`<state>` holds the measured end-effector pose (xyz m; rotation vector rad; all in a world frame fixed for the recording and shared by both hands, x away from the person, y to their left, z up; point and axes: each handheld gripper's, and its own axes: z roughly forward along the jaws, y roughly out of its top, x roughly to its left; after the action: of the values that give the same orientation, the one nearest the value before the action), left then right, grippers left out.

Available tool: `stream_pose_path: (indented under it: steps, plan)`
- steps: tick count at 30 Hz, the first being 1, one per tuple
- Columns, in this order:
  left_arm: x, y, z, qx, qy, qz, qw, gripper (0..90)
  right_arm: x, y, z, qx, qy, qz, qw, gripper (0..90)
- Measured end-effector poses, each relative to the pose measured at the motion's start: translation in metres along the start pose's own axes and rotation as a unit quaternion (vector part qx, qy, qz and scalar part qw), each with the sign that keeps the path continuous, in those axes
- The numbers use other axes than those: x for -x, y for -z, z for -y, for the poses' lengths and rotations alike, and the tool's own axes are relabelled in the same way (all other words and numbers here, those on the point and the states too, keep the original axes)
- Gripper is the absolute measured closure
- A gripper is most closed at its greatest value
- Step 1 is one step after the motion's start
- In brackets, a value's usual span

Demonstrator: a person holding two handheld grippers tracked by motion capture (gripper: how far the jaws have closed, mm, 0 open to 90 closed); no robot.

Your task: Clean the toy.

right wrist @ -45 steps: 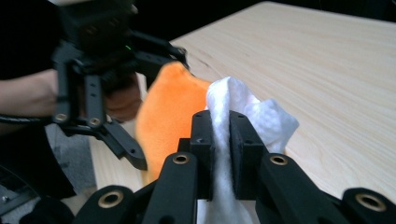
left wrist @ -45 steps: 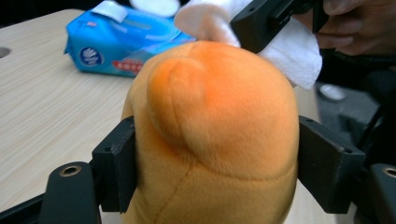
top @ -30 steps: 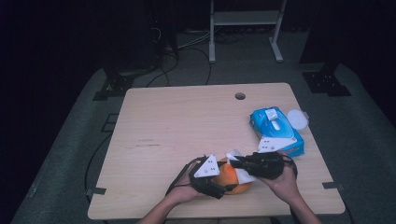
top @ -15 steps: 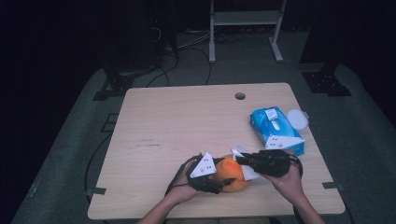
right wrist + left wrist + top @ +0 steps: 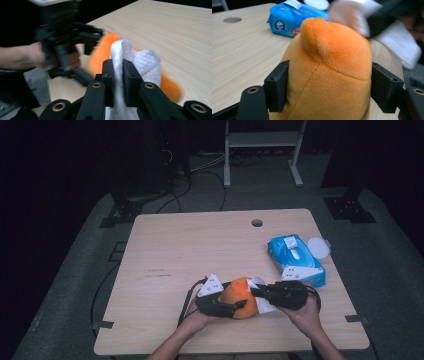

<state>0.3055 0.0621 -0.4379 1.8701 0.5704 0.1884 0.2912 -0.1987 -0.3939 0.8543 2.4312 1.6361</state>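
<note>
Left gripper view has my left gripper [image 5: 329,92] clamped on the orange plush toy [image 5: 329,75], a pad pressing each flank after the jaws just eased wider. My right gripper [image 5: 117,75] is pinched nearly closed on a white wipe [image 5: 140,62] against the toy's top. Both sit at the near edge of the table [image 5: 200,245], the blue wipes pack [image 5: 295,260] nearby.

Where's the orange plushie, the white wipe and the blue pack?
orange plushie [image 5: 329,75]: left gripper view, middle of its body.
white wipe [image 5: 146,62]: right gripper view, bunched top.
blue pack [image 5: 295,260]: high view, top face.
</note>
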Motion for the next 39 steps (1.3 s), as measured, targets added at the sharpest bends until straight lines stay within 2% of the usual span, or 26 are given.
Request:
stream_pose_path:
  steps: [2,5,6,8,11,13,14,17,19,22,25,27,28,30,32,34,36,39]
  plan:
    - [-0.004,0.002,0.001,0.002,0.012,0.001,0.9999,25.7,-0.004,-0.003,-0.002,-0.008,0.017,0.003,0.9998,80.3]
    - [-0.01,0.004,0.002,0.006,0.033,0.002,0.9994,24.0,0.002,-0.002,-0.001,-0.015,0.02,0.019,0.9995,80.3]
    - [-0.012,0.004,0.002,0.008,0.04,0.007,0.9991,22.5,0.006,-0.001,0.001,-0.019,0.018,0.029,0.9993,80.3]
    - [-0.015,0.004,0.003,0.005,0.044,0.023,0.9987,17.5,0.014,0.002,0.006,-0.019,0.0,0.028,0.9994,80.3]
    - [-0.013,0.003,0.003,0.001,0.031,0.019,0.9993,16.2,0.013,0.002,0.007,-0.023,0.003,0.031,0.9993,80.3]
    - [-0.011,0.002,0.003,0.005,0.031,0.005,0.9995,19.8,0.005,-0.001,0.004,-0.024,0.016,0.029,0.9991,80.2]
    - [-0.01,0.0,0.003,0.008,0.032,0.004,0.9994,21.1,0.0,-0.004,0.002,-0.026,0.023,0.027,0.999,80.2]
    - [-0.004,-0.003,0.003,0.002,0.01,0.011,0.9999,21.9,-0.012,-0.01,-0.003,-0.024,0.039,0.01,0.9989,80.3]
    - [-0.003,-0.002,0.003,-0.004,-0.001,0.01,0.9999,22.1,-0.016,-0.012,-0.004,-0.027,0.052,0.009,0.9982,80.3]
    - [-0.008,0.001,0.004,-0.006,0.004,0.015,0.9999,23.1,-0.011,-0.01,-0.003,-0.023,0.05,0.012,0.9984,80.3]
    - [-0.01,0.002,0.005,-0.002,0.009,0.022,0.9997,23.2,0.001,-0.002,0.0,-0.019,0.037,0.034,0.9985,80.3]
    - [-0.006,0.0,0.004,-0.005,-0.001,0.019,0.9998,23.1,0.008,0.003,0.003,-0.019,0.027,0.046,0.9984,80.3]
    - [-0.003,-0.001,0.003,-0.007,-0.007,0.016,0.9998,23.0,0.009,0.004,0.004,-0.017,0.02,0.043,0.9987,80.4]
    - [0.003,-0.003,0.003,-0.007,-0.018,0.01,0.9998,22.9,0.002,0.002,0.002,-0.018,0.028,0.041,0.9986,80.4]
    - [0.008,-0.005,0.004,-0.006,-0.025,0.008,0.9996,23.2,-0.01,-0.001,-0.002,-0.012,0.044,0.023,0.9987,80.3]
    - [0.014,-0.007,0.005,-0.01,-0.042,0.008,0.999,23.2,-0.02,-0.005,-0.007,-0.009,0.057,0.01,0.9983,80.3]
    - [0.018,-0.008,0.004,-0.016,-0.055,0.006,0.9984,23.2,-0.025,-0.009,-0.009,-0.012,0.071,0.008,0.9974,80.3]
    - [0.013,-0.005,0.004,-0.014,-0.044,0.009,0.9989,23.2,-0.022,-0.008,-0.008,-0.013,0.071,0.013,0.9973,80.3]
